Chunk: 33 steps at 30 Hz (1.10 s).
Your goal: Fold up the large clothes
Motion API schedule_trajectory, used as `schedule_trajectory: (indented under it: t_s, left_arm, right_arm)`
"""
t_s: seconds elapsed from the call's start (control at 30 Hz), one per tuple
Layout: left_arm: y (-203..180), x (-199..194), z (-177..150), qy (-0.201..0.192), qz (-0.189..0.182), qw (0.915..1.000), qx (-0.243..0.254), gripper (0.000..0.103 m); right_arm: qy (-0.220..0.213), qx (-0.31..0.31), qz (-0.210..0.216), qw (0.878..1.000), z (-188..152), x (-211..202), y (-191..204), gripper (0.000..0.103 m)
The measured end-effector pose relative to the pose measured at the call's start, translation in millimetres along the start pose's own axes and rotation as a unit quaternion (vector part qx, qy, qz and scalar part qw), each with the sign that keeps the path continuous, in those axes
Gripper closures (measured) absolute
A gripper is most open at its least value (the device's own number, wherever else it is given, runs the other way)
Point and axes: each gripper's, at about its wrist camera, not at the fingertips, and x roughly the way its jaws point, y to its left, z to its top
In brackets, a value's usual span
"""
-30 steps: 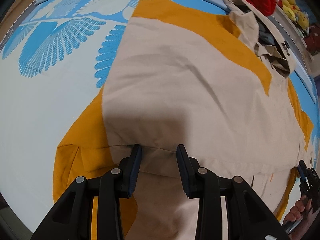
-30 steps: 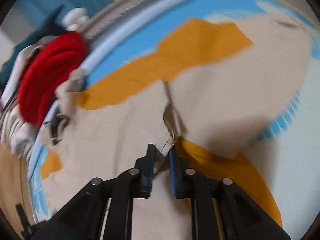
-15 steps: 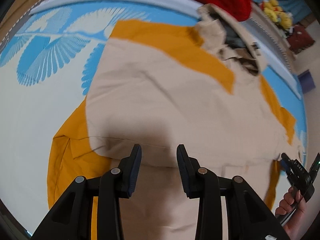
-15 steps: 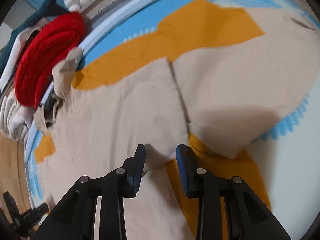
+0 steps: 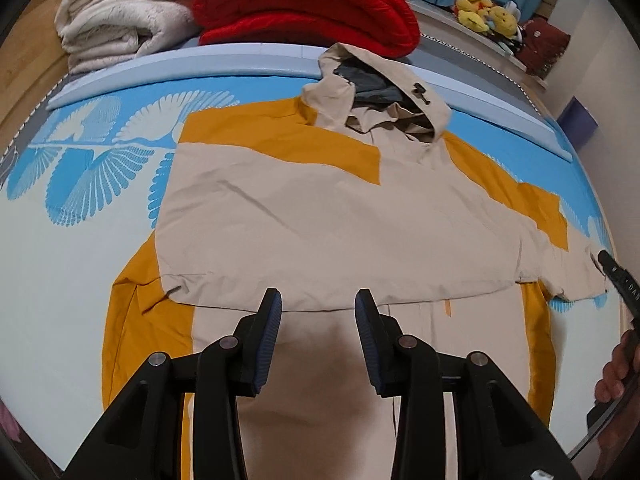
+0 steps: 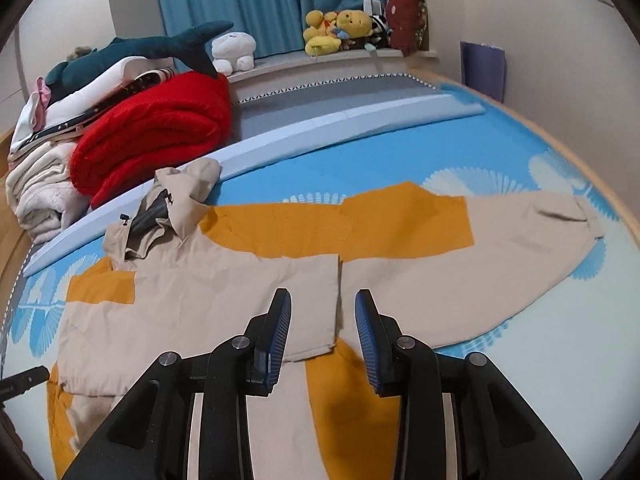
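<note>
A beige and mustard-yellow hooded jacket lies flat on the blue and white patterned bed, hood at the far side. One sleeve is folded across the body. In the right wrist view the jacket has its other sleeve stretched out to the right. My left gripper is open and empty above the folded sleeve's lower edge. My right gripper is open and empty above the folded sleeve's cuff end.
A red folded blanket and cream towels are stacked behind the hood. Plush toys, a stuffed shark and blue curtains stand at the back. A pale blue bolster edges the bed.
My right gripper let go of the sleeve cuff and opened. Both grippers pulled back and rose, so more of the jacket and room shows.
</note>
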Motion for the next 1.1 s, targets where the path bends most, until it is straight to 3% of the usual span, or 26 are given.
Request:
schedule_trajectory:
  t_s: [0.27, 0.37, 0.53, 0.83, 0.87, 0.93, 0.97, 1.1]
  left_arm:
    - [-18, 1, -2, -0.009, 0.000, 0.9998, 0.019, 0.065]
    - [-22, 2, -3, -0.014, 0.006, 0.9995, 0.028, 0.062]
    - [-25, 2, -1, -0.020, 0.008, 0.9992, 0.032, 0.060]
    - [-33, 7, 2, -0.022, 0.009, 0.9990, 0.037, 0.054]
    - [-33, 9, 3, -0.022, 0.008, 0.9990, 0.037, 0.054]
    - [-34, 11, 3, -0.020, 0.007, 0.9991, 0.036, 0.054]
    - [-34, 12, 4, -0.019, 0.006, 0.9992, 0.035, 0.054]
    - [-35, 19, 5, -0.012, 0.001, 0.9994, 0.031, 0.054]
  right_arm:
    - [-0.018, 0.013, -0.036, 0.999, 12, -15, -43, 0.068]
    - [-0.016, 0.028, -0.051, 0.998, 15, -11, -73, 0.067]
    - [-0.002, 0.051, -0.077, 0.996, 15, 2, -127, 0.054]
    - [0.006, 0.114, -0.108, 0.988, 13, 21, -215, 0.052]
    - [0.004, 0.121, -0.111, 0.986, 13, 21, -223, 0.053]
    - [-0.004, 0.134, -0.117, 0.984, 13, 19, -237, 0.075]
    - [-0.006, 0.142, -0.118, 0.983, 13, 18, -244, 0.091]
    - [-0.030, 0.197, -0.113, 0.974, 18, 5, -275, 0.091]
